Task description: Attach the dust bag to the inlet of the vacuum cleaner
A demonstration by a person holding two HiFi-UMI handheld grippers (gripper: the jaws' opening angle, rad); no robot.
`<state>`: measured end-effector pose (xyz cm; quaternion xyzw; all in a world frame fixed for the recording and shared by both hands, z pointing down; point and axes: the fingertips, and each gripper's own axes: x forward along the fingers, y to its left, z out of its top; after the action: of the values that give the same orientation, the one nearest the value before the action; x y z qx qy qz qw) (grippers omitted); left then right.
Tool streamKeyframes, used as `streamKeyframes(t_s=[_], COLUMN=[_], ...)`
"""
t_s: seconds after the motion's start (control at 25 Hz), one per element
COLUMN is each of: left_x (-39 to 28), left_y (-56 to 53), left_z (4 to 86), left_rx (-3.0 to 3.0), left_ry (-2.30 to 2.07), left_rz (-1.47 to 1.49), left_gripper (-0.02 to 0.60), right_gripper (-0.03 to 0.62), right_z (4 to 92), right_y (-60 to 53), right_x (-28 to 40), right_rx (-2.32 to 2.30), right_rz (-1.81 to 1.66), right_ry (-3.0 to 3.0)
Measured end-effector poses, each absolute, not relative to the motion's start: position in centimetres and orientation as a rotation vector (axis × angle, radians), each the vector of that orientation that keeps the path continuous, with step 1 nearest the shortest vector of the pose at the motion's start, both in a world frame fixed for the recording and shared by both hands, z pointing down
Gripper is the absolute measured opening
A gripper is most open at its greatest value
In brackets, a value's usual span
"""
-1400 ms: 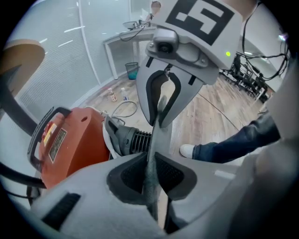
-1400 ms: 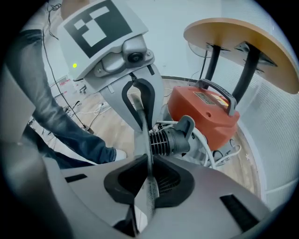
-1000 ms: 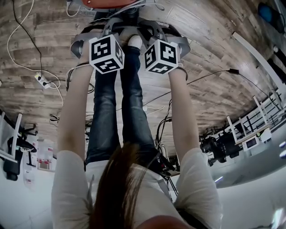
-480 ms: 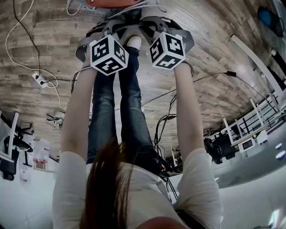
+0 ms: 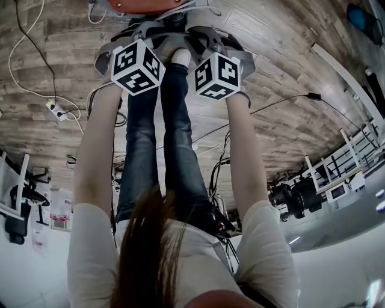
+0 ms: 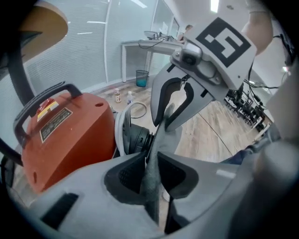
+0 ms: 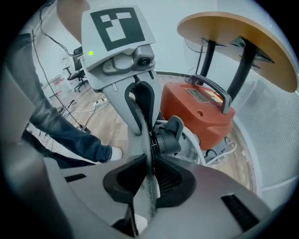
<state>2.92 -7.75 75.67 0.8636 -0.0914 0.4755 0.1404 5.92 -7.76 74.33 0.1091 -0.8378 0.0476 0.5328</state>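
Note:
The orange vacuum cleaner (image 6: 70, 135) (image 7: 201, 112) with a black handle stands on the floor, its black round inlet (image 6: 135, 137) (image 7: 166, 140) facing the grippers. The grey dust bag (image 6: 152, 184) (image 7: 145, 196) hangs as a taut strip between both grippers, just in front of the inlet. My left gripper (image 6: 152, 161) has the bag fabric between its pads while its jaws are opening. My right gripper (image 7: 150, 163) is shut on the bag's other edge. In the head view only the marker cubes (image 5: 135, 66) (image 5: 218, 75) and grey bodies show above the vacuum cleaner (image 5: 144, 5).
A round wooden table (image 7: 233, 32) on black legs stands over the vacuum. The person's legs and a white shoe (image 5: 180, 57) are close beside the grippers. A power strip (image 5: 57, 108) and cables lie on the wooden floor. Desks and chairs stand farther off.
The left gripper's cube swung right, then back left with a slight roll. The right gripper has stayed nearly where it was. Both still hold the bag at the inlet.

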Motion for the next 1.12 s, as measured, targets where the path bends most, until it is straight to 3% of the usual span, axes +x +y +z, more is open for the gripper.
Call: streamKeyframes(t_s=[0.28, 0.56, 1.12], left_x=[2.7, 3.4, 2.6], left_y=[-7.1, -8.7, -8.1], left_z=[75.9, 75.4, 75.9], left_rx=[2.454, 2.446, 2.290], left_ry=[-0.416, -0.386, -0.507], left_rz=[1.297, 1.321, 1.049], left_gripper=[0.060, 0.071, 0.078], right_gripper=[0.066, 0.071, 0.098], right_z=[74.6, 74.6, 74.9], right_y=[-8.9, -9.2, -9.3], right_x=[5.3, 6.2, 6.2], right_rx=[0.012, 0.308, 0.507], right_rz=[0.001, 0.194, 0.318], right_ry=[-1.975, -2.038, -1.976])
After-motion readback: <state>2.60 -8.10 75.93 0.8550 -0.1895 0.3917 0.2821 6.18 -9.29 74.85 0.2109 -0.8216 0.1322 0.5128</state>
